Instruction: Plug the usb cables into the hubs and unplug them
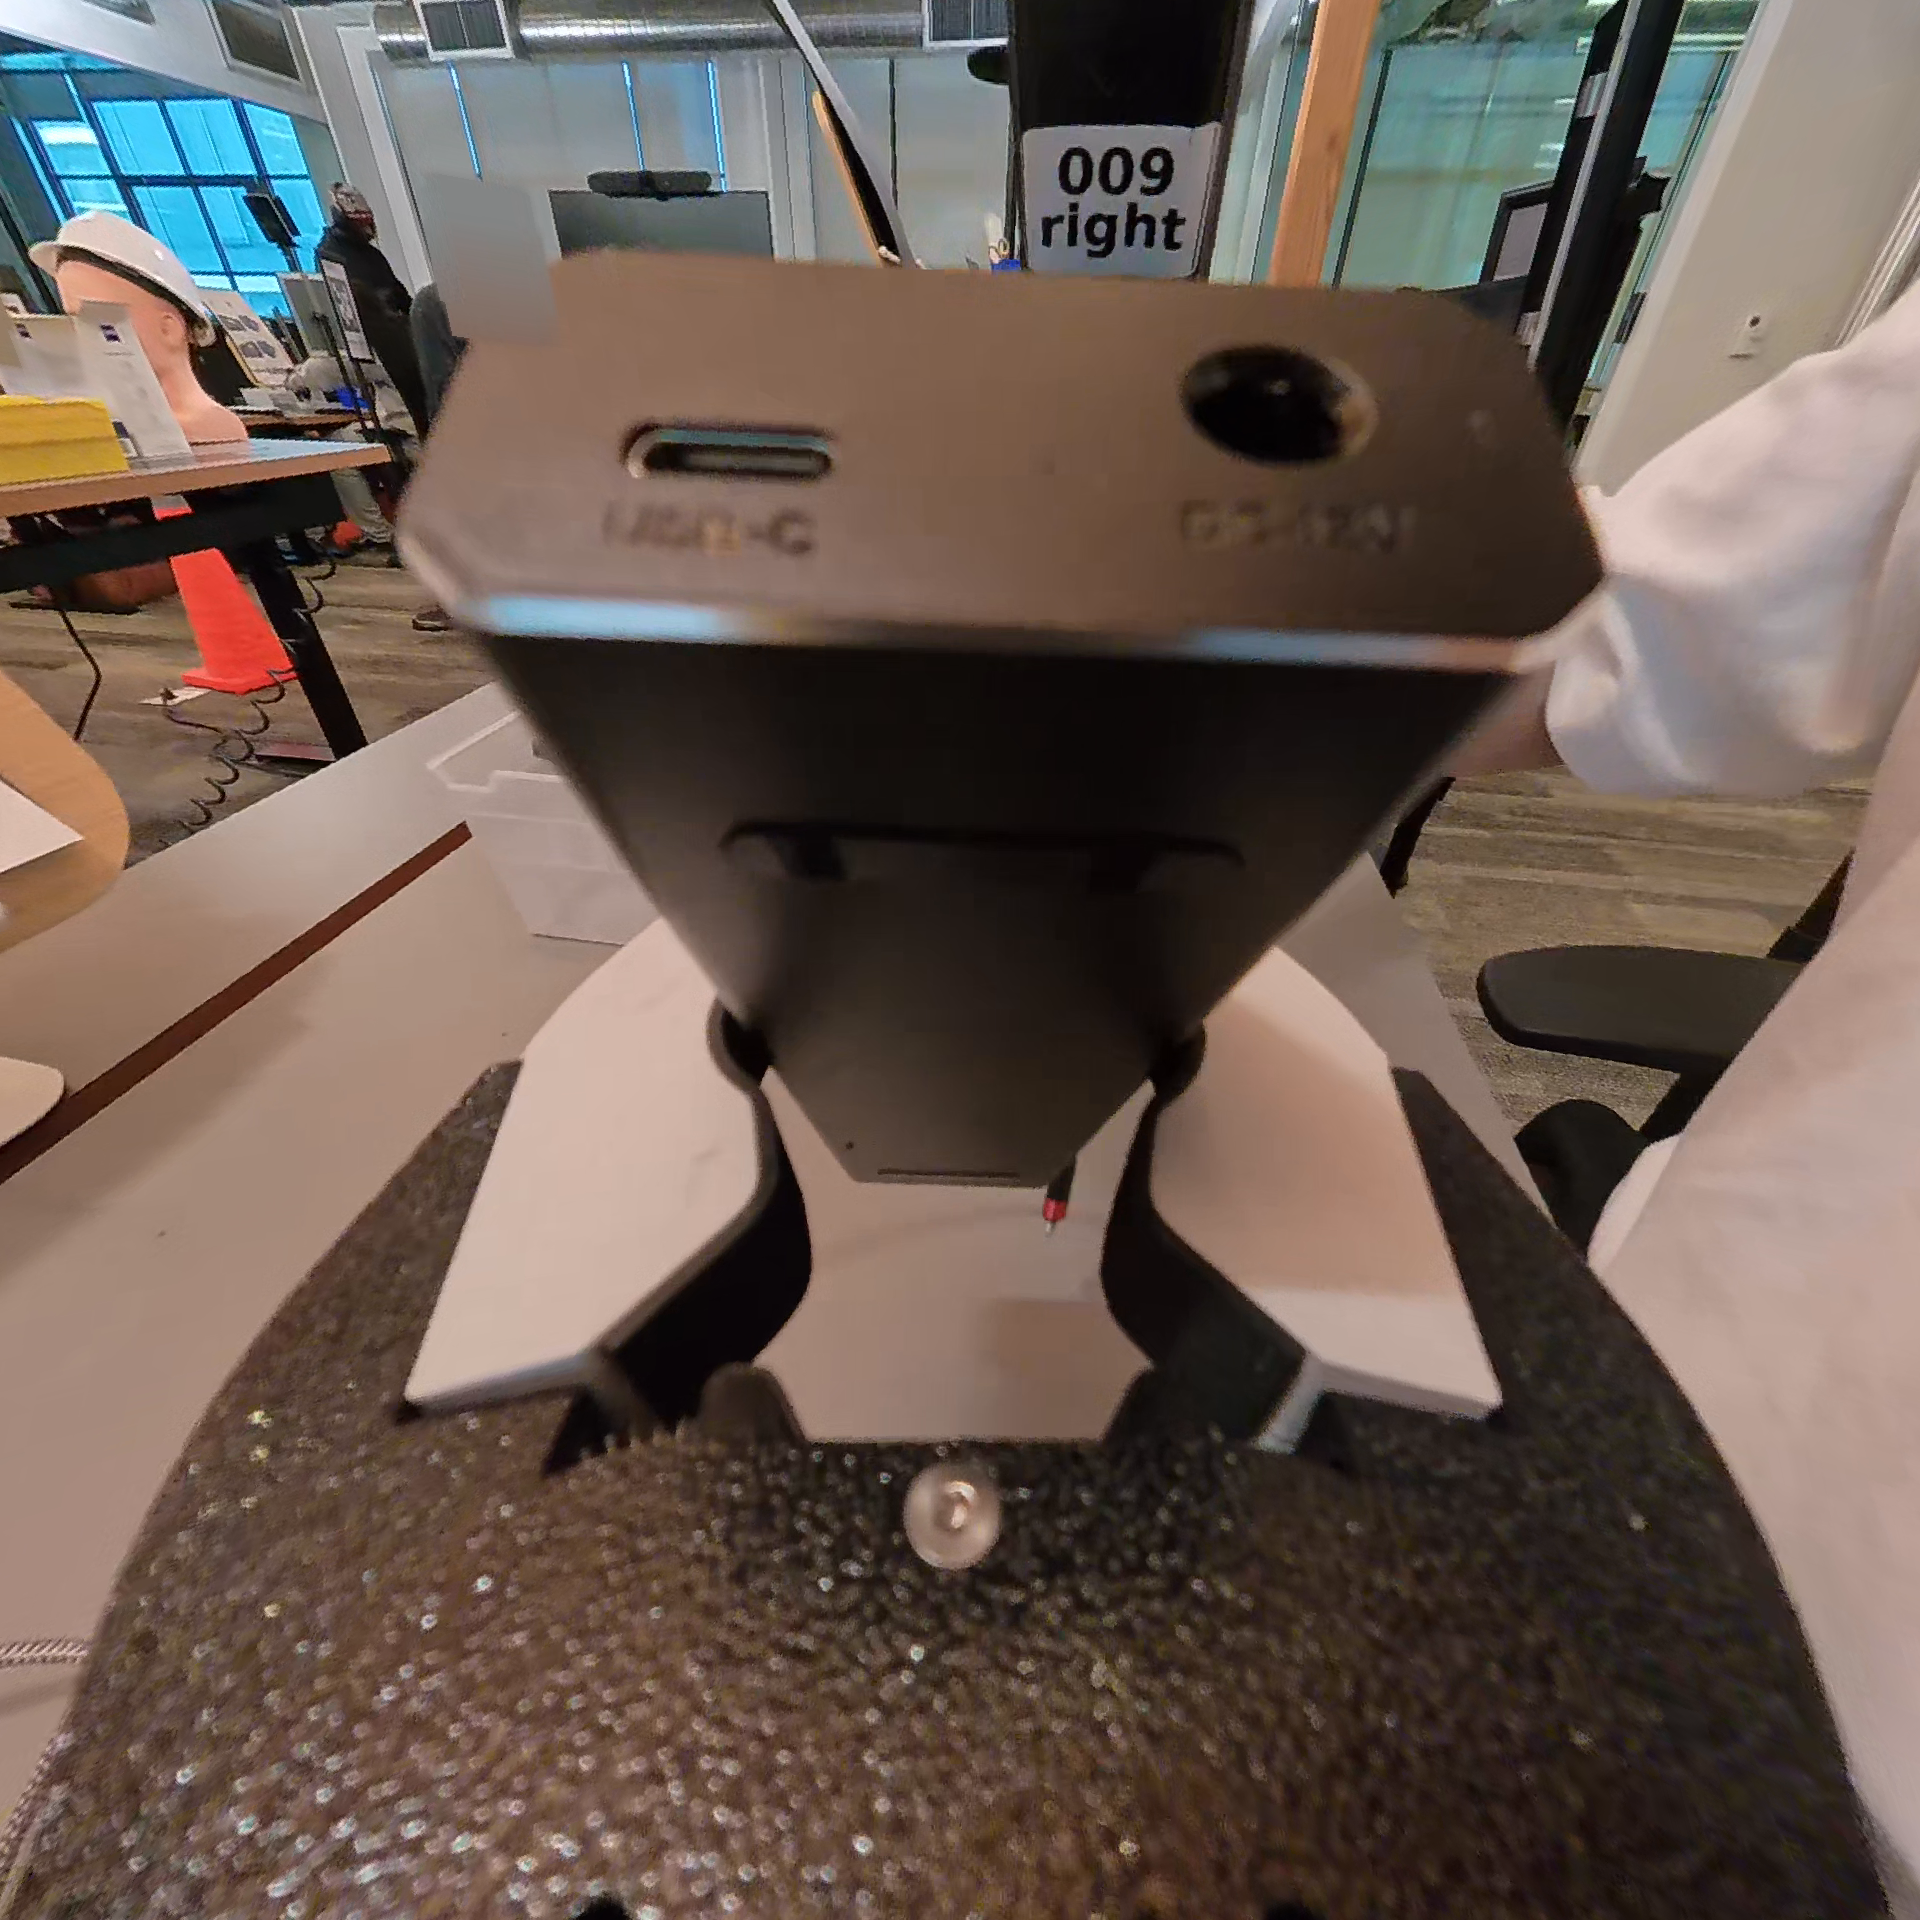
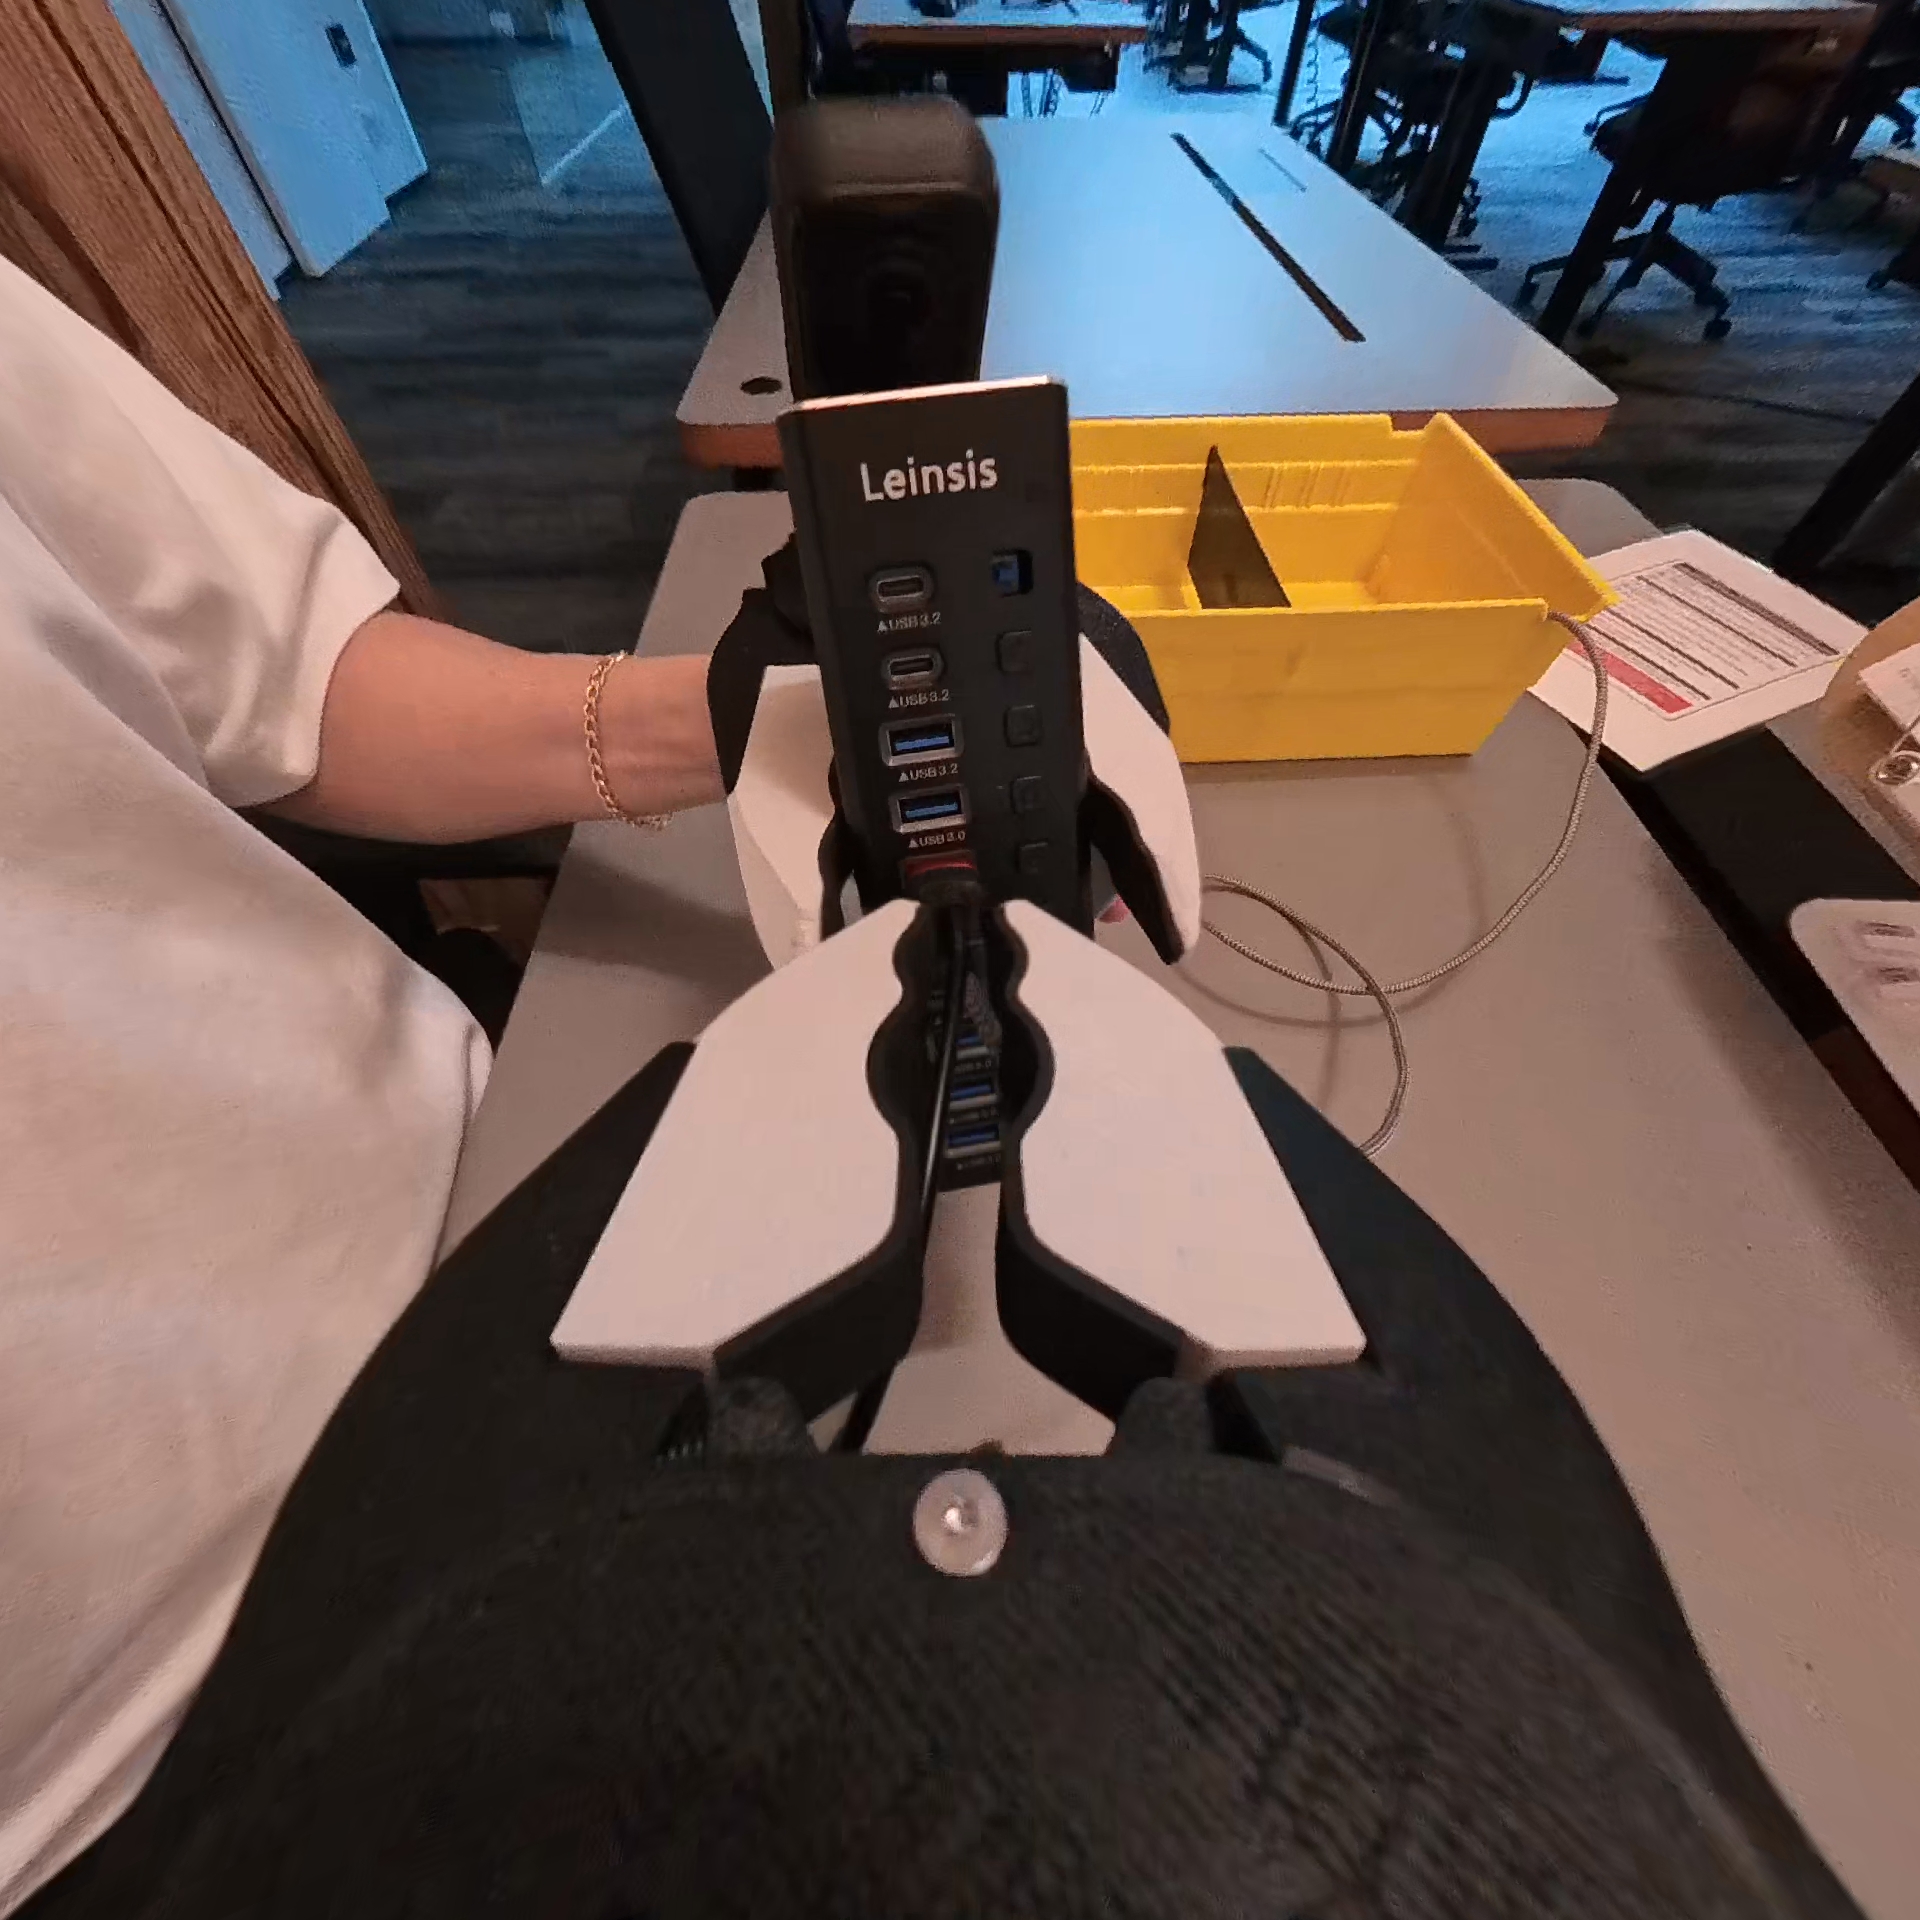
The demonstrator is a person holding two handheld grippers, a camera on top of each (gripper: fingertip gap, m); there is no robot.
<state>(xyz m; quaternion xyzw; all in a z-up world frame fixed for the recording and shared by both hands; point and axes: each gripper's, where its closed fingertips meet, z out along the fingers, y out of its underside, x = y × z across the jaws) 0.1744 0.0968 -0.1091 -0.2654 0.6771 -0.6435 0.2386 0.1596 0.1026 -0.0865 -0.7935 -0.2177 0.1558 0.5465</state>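
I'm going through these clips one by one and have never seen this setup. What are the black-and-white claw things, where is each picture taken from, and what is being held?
There is no robot here. A person holds a two-finger gripper in each hand, and each gripper carries a camera looking forward along its fingers.

The left wrist view looks along the left gripper, which is clamped on a black USB hub held upright, seen from its end and back.

The right wrist view looks along the right gripper, closed on a black cable plug with a red band at one of the hub's ports. The same hub shows its front with the row of ports, and the left gripper holds it from behind.

On the grey table lie a yellow bin, a braided grey cable and printed sheets.
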